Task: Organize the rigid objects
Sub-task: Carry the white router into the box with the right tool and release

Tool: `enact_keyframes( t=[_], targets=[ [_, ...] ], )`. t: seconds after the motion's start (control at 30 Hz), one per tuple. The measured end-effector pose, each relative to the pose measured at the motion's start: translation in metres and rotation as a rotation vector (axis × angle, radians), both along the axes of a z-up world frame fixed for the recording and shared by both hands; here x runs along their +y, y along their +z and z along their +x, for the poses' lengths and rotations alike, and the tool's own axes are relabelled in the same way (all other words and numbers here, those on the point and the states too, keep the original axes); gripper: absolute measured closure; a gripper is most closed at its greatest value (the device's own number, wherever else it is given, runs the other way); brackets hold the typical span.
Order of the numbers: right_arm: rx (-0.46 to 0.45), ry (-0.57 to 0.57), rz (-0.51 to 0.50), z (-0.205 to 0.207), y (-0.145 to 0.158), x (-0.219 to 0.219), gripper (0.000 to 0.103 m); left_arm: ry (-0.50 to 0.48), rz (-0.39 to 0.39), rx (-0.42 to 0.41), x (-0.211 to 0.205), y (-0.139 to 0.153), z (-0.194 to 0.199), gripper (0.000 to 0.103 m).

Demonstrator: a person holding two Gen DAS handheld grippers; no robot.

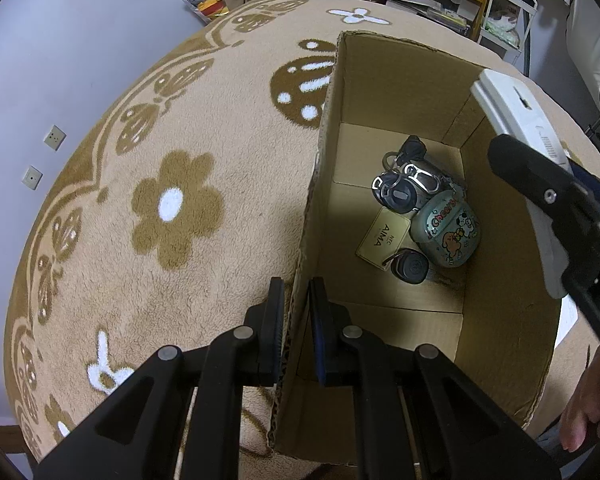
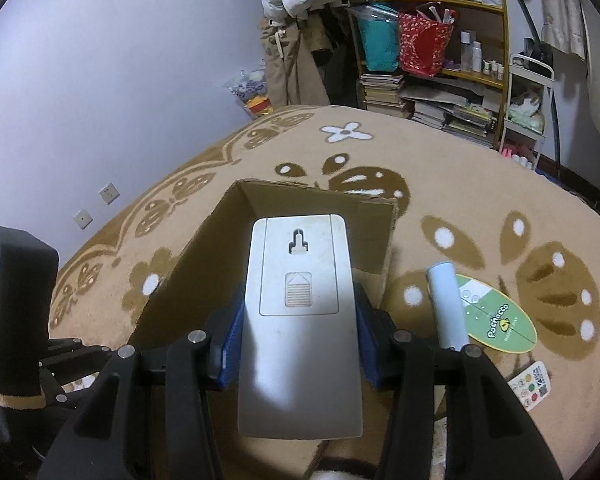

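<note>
Our left gripper pinches the near wall of the open brown cardboard box on the floral rug, while our right gripper clamps a flat white plastic remote above it

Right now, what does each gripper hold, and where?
Left gripper pinches the cardboard box by its near wall's top edge. Right gripper clamps the white remote across its side edges.

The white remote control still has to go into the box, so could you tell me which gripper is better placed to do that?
Right: the right gripper already holds the remote control above the cardboard box, while the left gripper pinches its wall.
</note>
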State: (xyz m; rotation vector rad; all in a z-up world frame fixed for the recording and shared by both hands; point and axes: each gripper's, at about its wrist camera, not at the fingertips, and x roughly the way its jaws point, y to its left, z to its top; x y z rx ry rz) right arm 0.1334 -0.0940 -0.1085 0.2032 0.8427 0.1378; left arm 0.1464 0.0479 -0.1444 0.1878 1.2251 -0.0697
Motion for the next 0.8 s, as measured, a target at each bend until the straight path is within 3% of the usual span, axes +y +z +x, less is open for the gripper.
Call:
enact_keyframes(
  t=[0.43, 0.8],
  targets=[
    [0.048, 0.050, -0.028, 0.010, -0.014, 0.013, 0.052, 0.006, -0.007, 0.001, 0.001, 0.000, 0.000, 0.091],
    [0.056, 0.079, -0.034, 0.007, -0.008, 0.008, 0.051, 0.007, -0.008, 0.002, 0.001, 0.000, 0.001, 0.091]
  ],
)
